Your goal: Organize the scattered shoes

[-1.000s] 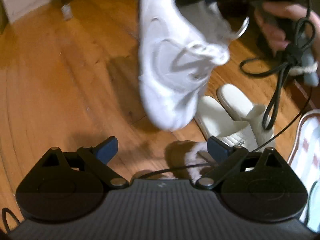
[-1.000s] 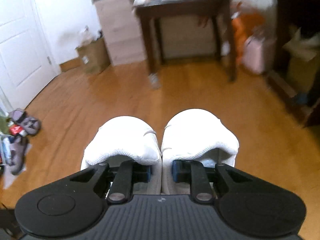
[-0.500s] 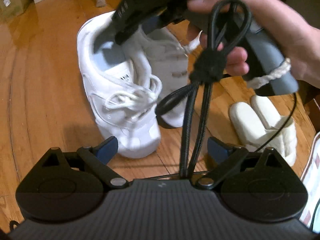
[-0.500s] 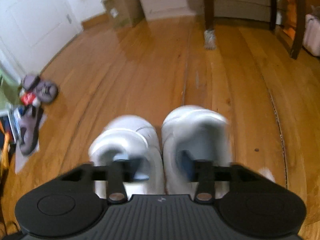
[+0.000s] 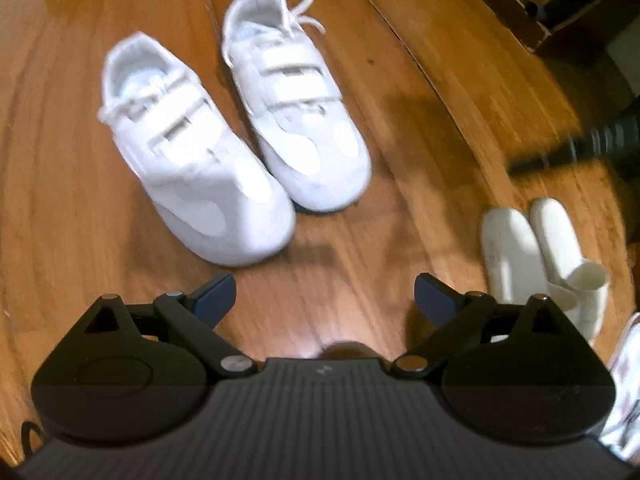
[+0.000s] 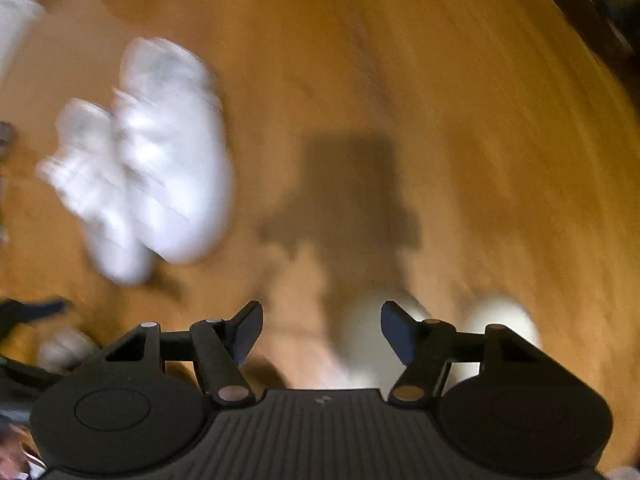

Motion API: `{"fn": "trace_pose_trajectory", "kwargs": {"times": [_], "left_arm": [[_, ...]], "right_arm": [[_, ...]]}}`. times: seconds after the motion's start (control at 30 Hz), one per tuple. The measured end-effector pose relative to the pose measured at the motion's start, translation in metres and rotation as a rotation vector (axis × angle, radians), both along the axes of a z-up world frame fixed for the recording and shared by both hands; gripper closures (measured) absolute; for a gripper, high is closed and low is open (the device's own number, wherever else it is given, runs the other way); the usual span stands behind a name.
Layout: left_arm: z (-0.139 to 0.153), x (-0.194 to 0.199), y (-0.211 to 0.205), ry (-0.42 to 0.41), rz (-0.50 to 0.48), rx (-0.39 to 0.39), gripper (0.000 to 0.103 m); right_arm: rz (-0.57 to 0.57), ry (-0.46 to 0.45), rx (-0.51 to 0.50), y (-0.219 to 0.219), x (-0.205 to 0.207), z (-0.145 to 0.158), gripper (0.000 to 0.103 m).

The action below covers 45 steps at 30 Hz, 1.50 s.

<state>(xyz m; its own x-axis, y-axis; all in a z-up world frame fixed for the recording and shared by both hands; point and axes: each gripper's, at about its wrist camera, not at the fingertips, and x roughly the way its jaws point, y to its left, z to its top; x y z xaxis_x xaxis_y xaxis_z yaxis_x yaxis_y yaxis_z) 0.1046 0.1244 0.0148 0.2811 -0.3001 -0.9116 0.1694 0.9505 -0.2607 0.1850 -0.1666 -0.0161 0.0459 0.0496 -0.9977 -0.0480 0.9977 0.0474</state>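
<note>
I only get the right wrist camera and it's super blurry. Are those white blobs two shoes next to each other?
Observer: Yes. The left wrist view shows the white sneakers standing side by side on the wood floor, toes towards that camera.
Child: Do they have laces?
Observer: Each has two straps across the top, and a white lace tied above the straps.
Child: Is the other grabber holding something?
Observer: No. The left gripper is open, with only bare floor between its fingers.
</note>
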Motion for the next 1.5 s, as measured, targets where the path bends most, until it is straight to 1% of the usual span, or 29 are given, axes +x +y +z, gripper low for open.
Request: {"fn": "trace_pose_trajectory", "kwargs": {"times": [0.03, 0.07, 0.13, 0.2, 0.23, 0.3, 0.4, 0.43, 0.47, 0.53, 0.6, 0.7, 0.73, 0.8, 0.83, 0.87, 0.97, 1.1, 1.13, 1.3, 1.37, 1.5], "left_arm": [[0.000, -0.004, -0.001, 0.007, -0.003, -0.019, 0.006], [0.001, -0.006, -0.006, -0.001, -0.017, -0.020, 0.006], [0.002, -0.011, -0.017, -0.017, -0.044, -0.022, 0.006], [0.003, -0.013, -0.023, -0.012, -0.057, -0.021, 0.006], [0.001, -0.016, -0.030, -0.007, -0.076, -0.032, 0.006], [0.002, -0.022, -0.037, -0.024, -0.099, -0.065, 0.006], [0.003, -0.028, -0.049, -0.047, -0.130, -0.115, 0.006], [0.003, -0.030, -0.056, -0.052, -0.144, -0.133, 0.006], [0.003, -0.033, -0.063, -0.056, -0.163, -0.134, 0.006], [0.001, -0.038, -0.078, -0.064, -0.200, -0.135, 0.006], [-0.002, -0.042, -0.086, -0.069, -0.221, -0.112, 0.006], [-0.008, -0.048, -0.096, -0.074, -0.254, -0.072, 0.006], [-0.009, -0.049, -0.097, -0.074, -0.253, -0.069, 0.006], [-0.012, -0.051, -0.098, -0.075, -0.252, -0.063, 0.006], [-0.014, -0.051, -0.098, -0.075, -0.251, -0.059, 0.006], [-0.015, -0.052, -0.099, -0.075, -0.250, -0.056, 0.006], [-0.021, -0.053, -0.101, -0.072, -0.246, -0.052, 0.006], [-0.019, -0.057, -0.105, -0.062, -0.276, -0.110, 0.006], [-0.017, -0.059, -0.107, -0.070, -0.291, -0.123, 0.006], [-0.008, -0.068, -0.119, -0.121, -0.350, -0.125, 0.006], [-0.004, -0.071, -0.125, -0.137, -0.388, -0.139, 0.006], [-0.001, -0.073, -0.131, -0.175, -0.428, -0.173, 0.006]], "right_arm": [[0.005, 0.057, -0.030, -0.012, -0.006, -0.009, 0.036], [0.010, 0.116, -0.060, -0.023, -0.013, -0.018, 0.036], [0.011, 0.183, -0.104, -0.035, -0.022, -0.029, 0.036], [0.021, 0.238, -0.137, -0.044, -0.030, -0.042, 0.036], [0.020, 0.259, -0.142, -0.045, -0.032, -0.047, 0.035], [0.013, 0.295, -0.146, -0.046, -0.034, -0.054, 0.035], [-0.001, 0.365, -0.166, -0.050, -0.035, -0.069, 0.031], [-0.023, 0.407, -0.168, -0.053, -0.037, -0.077, 0.030], [-0.039, 0.431, -0.170, -0.055, -0.038, -0.082, 0.027], [-0.084, 0.479, -0.180, -0.060, -0.040, -0.092, 0.027], [-0.111, 0.523, -0.187, -0.061, -0.039, -0.100, 0.027], [-0.112, 0.567, -0.207, -0.056, -0.038, -0.107, 0.032], [-0.101, 0.582, -0.214, -0.053, -0.040, -0.109, 0.037], [-0.071, 0.619, -0.228, -0.045, -0.043, -0.116, 0.056], [-0.063, 0.624, -0.235, -0.042, -0.045, -0.118, 0.075], [-0.056, 0.624, -0.243, -0.039, -0.047, -0.121, 0.083], [-0.016, 0.611, -0.259, -0.033, -0.051, -0.118, 0.084], [0.001, 0.576, -0.229, -0.035, -0.056, -0.108, 0.085], [-0.005, 0.559, -0.214, -0.038, -0.058, -0.102, 0.085], [-0.044, 0.464, -0.175, -0.053, -0.053, -0.071, 0.085], [-0.056, 0.414, -0.158, -0.056, -0.044, -0.052, 0.085], [-0.071, 0.310, -0.133, -0.054, -0.022, -0.017, 0.085]]}}
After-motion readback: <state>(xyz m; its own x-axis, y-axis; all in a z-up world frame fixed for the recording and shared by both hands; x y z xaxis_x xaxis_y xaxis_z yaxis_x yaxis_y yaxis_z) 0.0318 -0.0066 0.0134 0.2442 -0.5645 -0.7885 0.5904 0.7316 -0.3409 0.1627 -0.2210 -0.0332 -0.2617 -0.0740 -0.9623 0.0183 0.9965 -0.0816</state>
